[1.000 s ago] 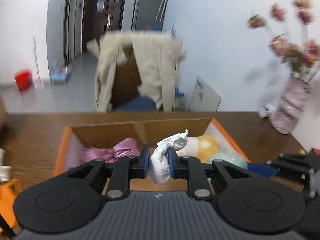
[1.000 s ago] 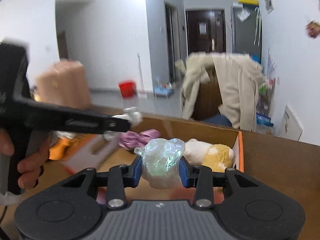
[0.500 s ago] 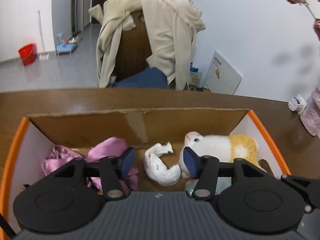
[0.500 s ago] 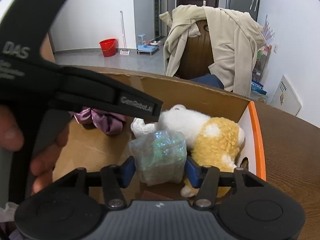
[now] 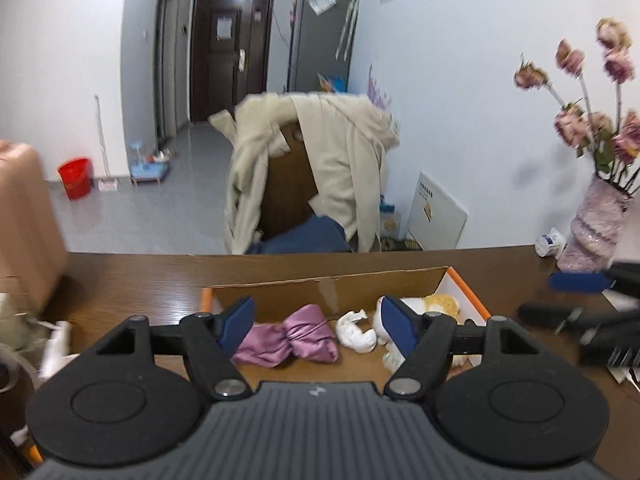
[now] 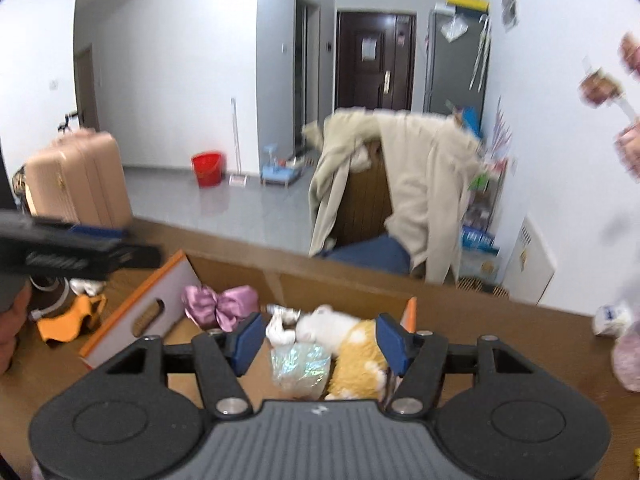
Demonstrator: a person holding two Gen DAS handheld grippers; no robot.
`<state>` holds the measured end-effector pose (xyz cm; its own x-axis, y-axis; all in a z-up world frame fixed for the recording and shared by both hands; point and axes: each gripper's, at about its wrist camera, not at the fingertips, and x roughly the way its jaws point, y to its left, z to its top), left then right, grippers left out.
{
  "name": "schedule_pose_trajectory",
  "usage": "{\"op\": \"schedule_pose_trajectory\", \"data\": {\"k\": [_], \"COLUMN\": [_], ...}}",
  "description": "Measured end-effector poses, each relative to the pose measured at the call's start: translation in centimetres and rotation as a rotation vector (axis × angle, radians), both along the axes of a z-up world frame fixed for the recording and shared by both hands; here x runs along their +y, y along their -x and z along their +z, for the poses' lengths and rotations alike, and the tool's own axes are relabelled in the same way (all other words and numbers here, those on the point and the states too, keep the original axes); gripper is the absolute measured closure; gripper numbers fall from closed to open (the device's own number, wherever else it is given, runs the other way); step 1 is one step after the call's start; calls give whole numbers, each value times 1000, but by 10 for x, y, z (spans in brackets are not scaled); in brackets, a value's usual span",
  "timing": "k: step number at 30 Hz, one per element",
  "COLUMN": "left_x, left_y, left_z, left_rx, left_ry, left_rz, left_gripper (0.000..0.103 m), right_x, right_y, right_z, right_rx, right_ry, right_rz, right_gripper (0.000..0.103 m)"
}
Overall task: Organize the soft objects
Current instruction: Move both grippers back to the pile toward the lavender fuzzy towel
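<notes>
An open cardboard box with orange edges (image 5: 328,282) (image 6: 136,312) sits on the brown table. Inside lie a purple cloth bundle (image 5: 288,340) (image 6: 224,304), a white cloth (image 5: 356,330) (image 6: 278,326), a white and yellow plush toy (image 5: 436,305) (image 6: 352,340) and an iridescent bag (image 6: 300,368). My left gripper (image 5: 318,326) is open and empty, above the box's near side. My right gripper (image 6: 318,338) is open and empty, above the bag and plush. The left gripper's arm shows at the left of the right wrist view (image 6: 72,256).
A vase of pink flowers (image 5: 596,232) and a small white bottle (image 5: 552,238) stand at the table's back right. An orange item (image 6: 68,316) lies left of the box. A chair draped with a beige coat (image 5: 320,176) stands behind the table. A pink suitcase (image 6: 76,180) is at left.
Both grippers released their loads into the box, the left the white cloth, the right the iridescent bag, then opened wider and pulled back and up from the box.
</notes>
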<state>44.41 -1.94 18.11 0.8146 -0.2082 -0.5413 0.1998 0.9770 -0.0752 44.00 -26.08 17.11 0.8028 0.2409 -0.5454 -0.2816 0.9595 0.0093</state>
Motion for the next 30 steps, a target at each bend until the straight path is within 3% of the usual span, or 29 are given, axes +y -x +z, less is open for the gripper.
{"op": "schedule_pose_trajectory", "data": {"k": [3,10,12,16,20,25,30], "left_x": [18,46,50,53,50,55,61], "left_y": [45,152,183,241,287,313,291], "left_z": [13,12,5,-20,-57,-89,-99], "left_rx": [-46,-143,-178,-240,-240,-170,-145], "left_ry": [1,-20,-28,-66,-81,32,13], "left_rz": [51,54,41,36,10,44,79], "left_gripper": [18,11,5,2,0,0,1], "right_x": [-8,-13,-13,-12,-6,-3,9], "right_y": [35,117,145,200,248,292,300], "right_z": [20,27,20,-4,-44,-86,-97], "right_rx": [-56,-136,-157,-213,-216,-171,-128], "right_ry": [-7,-48,-76,-133,-150,-155,-146], "right_rz": [-11,30,48,92,84,15,50], "right_gripper": [35,29,27,19,18,18,18]}}
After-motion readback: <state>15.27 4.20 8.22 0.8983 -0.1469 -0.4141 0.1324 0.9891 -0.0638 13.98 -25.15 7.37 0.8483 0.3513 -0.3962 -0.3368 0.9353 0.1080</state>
